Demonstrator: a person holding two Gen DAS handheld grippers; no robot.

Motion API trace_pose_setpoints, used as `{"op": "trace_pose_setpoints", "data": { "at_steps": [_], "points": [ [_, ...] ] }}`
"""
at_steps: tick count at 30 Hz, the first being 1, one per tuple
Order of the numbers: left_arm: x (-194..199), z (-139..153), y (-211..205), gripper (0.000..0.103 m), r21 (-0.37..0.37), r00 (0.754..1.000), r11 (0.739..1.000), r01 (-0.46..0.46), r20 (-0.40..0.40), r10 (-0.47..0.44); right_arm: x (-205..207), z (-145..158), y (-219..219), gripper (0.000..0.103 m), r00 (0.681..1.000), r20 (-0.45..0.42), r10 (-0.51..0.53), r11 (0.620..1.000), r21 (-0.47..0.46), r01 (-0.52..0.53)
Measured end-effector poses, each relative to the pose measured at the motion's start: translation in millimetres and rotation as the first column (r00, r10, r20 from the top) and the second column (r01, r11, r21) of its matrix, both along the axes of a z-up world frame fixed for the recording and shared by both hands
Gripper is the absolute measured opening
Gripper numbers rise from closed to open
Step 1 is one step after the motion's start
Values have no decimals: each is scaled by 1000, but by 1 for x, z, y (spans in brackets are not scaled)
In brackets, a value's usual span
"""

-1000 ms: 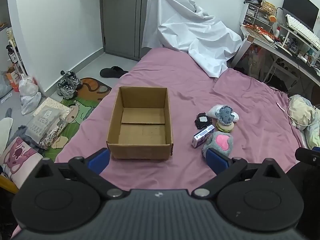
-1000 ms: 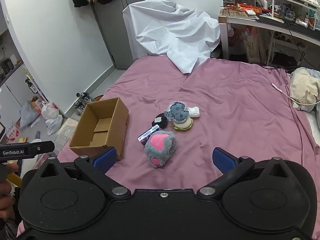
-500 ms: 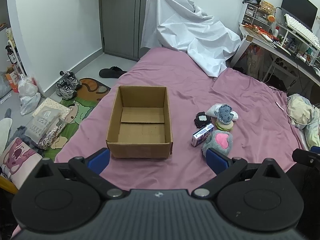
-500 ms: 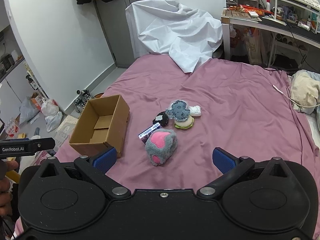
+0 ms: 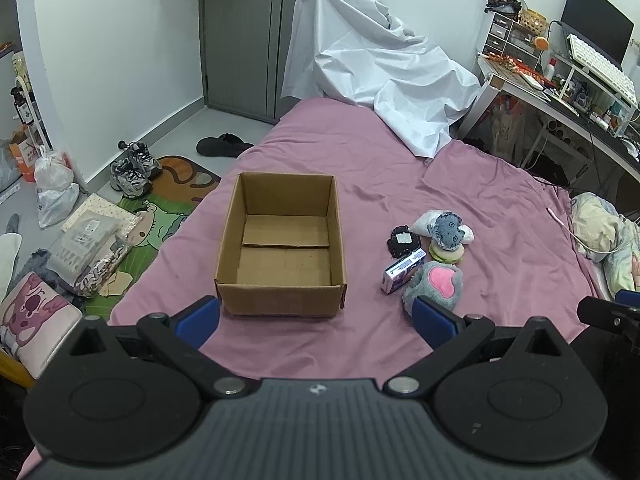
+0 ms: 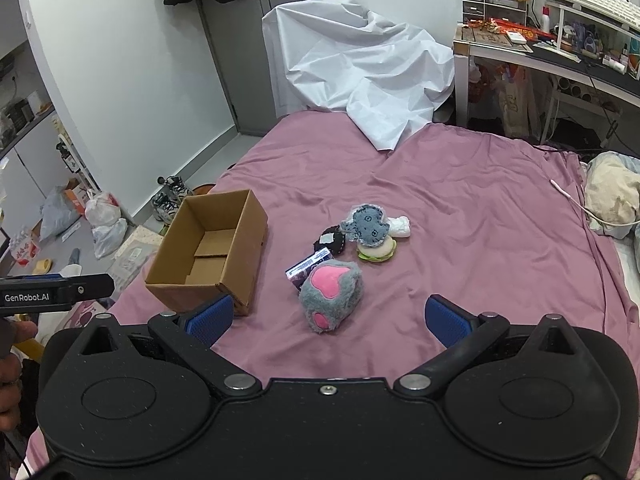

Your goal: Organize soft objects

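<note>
An empty open cardboard box (image 5: 280, 248) (image 6: 212, 252) sits on the purple bed. To its right lies a cluster of soft things: a grey plush paw with pink pads (image 5: 438, 286) (image 6: 332, 292), a blue-grey plush (image 5: 448, 230) (image 6: 366, 226) lying on a burger-shaped toy (image 6: 378, 252), a white soft item (image 6: 400, 226), a black pouch (image 5: 402, 240) (image 6: 330, 240) and a small purple-white carton (image 5: 402, 270) (image 6: 306, 266). My left gripper (image 5: 316, 318) is open and empty, just short of the box. My right gripper (image 6: 328, 320) is open and empty, just short of the paw.
A white sheet (image 5: 376, 76) covers something at the bed's far end. A cluttered desk (image 5: 568, 84) stands at the right, a pillow (image 6: 612, 192) at the right edge. Shoes (image 5: 134, 168), bags and packages lie on the floor at the left.
The right gripper has moved forward toward the grey paw, which now sits closer between its fingers. The left gripper has shifted slightly back. Both stay open.
</note>
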State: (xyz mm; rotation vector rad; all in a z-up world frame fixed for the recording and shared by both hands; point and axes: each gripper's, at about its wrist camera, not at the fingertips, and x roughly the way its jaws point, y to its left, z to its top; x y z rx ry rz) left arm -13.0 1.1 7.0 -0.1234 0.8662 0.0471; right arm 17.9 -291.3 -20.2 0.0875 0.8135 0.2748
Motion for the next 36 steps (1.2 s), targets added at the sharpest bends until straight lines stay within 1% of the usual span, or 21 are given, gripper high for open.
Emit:
{"op": "trace_pose_setpoints", "data": {
  "at_steps": [11, 30, 36],
  "points": [
    [-1, 0, -1, 102, -1, 1000, 1000, 1, -3, -1, 1, -5, -3, 103, 1000, -14, -6, 1000, 13, 6],
    [2, -1, -7, 102, 11, 1000, 1000, 12, -13, -12, 4, -6, -8, 103, 1000, -15, -16, 1000, 25, 16],
    [5, -1, -9, 102, 7, 1000, 1000, 10, -4, -10, 7, -4, -9, 103, 1000, -12, 3, 1000, 24, -2]
  ]
}}
